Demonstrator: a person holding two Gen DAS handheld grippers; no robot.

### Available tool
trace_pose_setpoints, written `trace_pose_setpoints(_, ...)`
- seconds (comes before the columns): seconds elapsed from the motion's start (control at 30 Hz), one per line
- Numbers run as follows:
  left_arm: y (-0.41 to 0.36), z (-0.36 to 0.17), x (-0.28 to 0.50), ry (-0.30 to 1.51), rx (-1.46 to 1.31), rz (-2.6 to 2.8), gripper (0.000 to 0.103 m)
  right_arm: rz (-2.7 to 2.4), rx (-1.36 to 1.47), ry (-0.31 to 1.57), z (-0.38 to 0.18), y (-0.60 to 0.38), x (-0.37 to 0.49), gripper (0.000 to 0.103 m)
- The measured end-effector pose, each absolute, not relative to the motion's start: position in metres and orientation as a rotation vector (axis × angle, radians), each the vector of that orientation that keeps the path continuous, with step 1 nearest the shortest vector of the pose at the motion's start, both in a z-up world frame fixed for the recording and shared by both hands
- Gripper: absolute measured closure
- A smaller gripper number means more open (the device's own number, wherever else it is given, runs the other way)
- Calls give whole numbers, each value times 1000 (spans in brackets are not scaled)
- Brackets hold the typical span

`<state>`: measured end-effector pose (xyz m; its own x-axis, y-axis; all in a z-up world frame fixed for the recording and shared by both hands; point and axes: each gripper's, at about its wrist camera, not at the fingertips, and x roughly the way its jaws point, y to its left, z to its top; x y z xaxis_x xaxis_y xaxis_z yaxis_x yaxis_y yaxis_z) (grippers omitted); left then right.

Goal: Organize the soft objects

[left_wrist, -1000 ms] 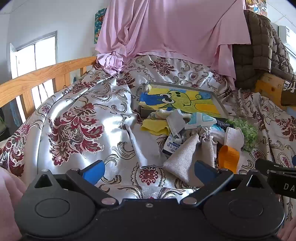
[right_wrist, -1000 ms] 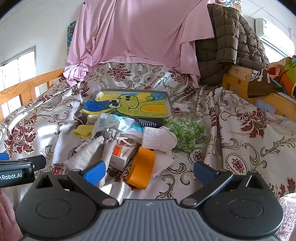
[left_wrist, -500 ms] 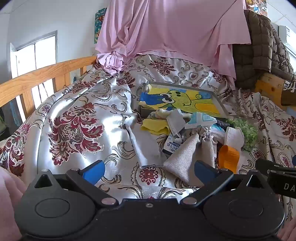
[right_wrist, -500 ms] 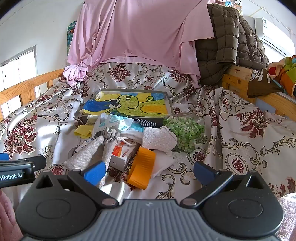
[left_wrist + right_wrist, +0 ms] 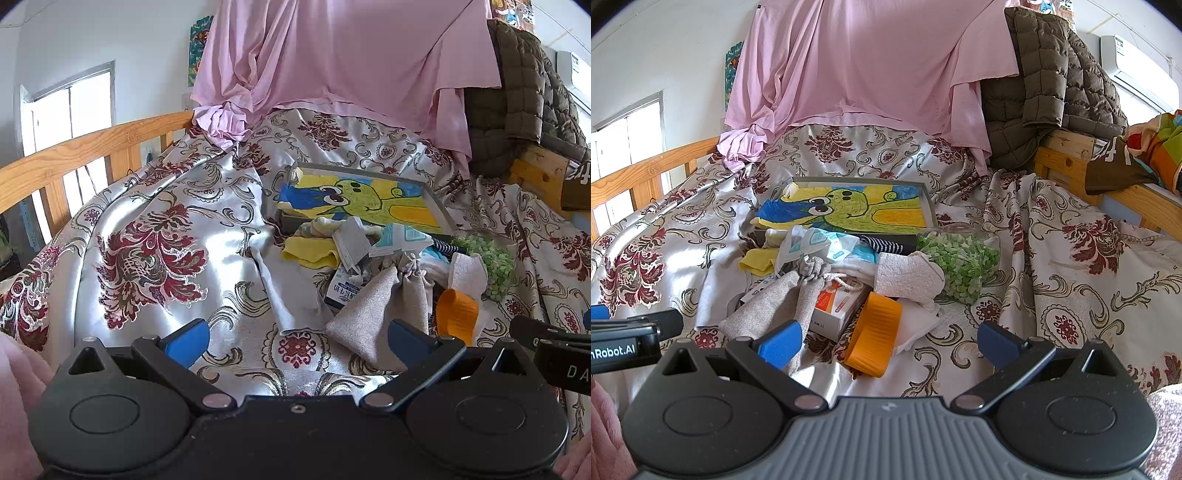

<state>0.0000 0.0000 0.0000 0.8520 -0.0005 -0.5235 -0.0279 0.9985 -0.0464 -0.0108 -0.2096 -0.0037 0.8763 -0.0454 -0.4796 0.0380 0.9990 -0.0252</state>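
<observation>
A pile of small things lies on the floral bedspread (image 5: 147, 229) in front of a grey tray (image 5: 929, 206) lined with a cartoon frog cloth (image 5: 849, 212). The pile holds a grey drawstring pouch (image 5: 772, 306), a yellow cloth (image 5: 759, 260), a white mitt (image 5: 908, 277), an orange ribbed piece (image 5: 873, 339), a white-orange box (image 5: 836, 306) and a bag of green bits (image 5: 960, 264). My left gripper (image 5: 297, 338) is open and empty, near the pouch (image 5: 380, 314). My right gripper (image 5: 886, 339) is open and empty, just short of the orange piece.
A pink sheet (image 5: 871, 66) and a brown quilted jacket (image 5: 1052, 85) hang at the back. Wooden bed rails run along the left (image 5: 74, 155) and the right (image 5: 1108, 184). The left gripper's body shows at the left edge of the right wrist view (image 5: 624, 332).
</observation>
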Motion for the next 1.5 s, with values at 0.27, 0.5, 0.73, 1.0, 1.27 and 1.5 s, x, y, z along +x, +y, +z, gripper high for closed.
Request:
trace_pose_setpoints(0.27,0,0,0,551,-53,15,1,-46,-16,502,-3,-210,-11,0)
trace_pose_setpoints(0.5,3,1,-1,568,-84,12,1,-47,-18,512,-7,-208,-11,0)
trace_pose_setpoints(0.73,8,5,15,615,-105,-3,1,-34,-2,558,-8,-209,-1,0)
trace_pose_setpoints(1.0,7,10,53,671,-65,-57,1,24,37,637,-12,-216,25,0)
trace_pose_setpoints(1.27,-1,4,106,764,-49,-251,1,60,42,698,-12,-238,66,0)
trace_pose_setpoints(1.5,-9,-14,140,783,-29,-455,1,219,-14,779,-19,-246,117,0)
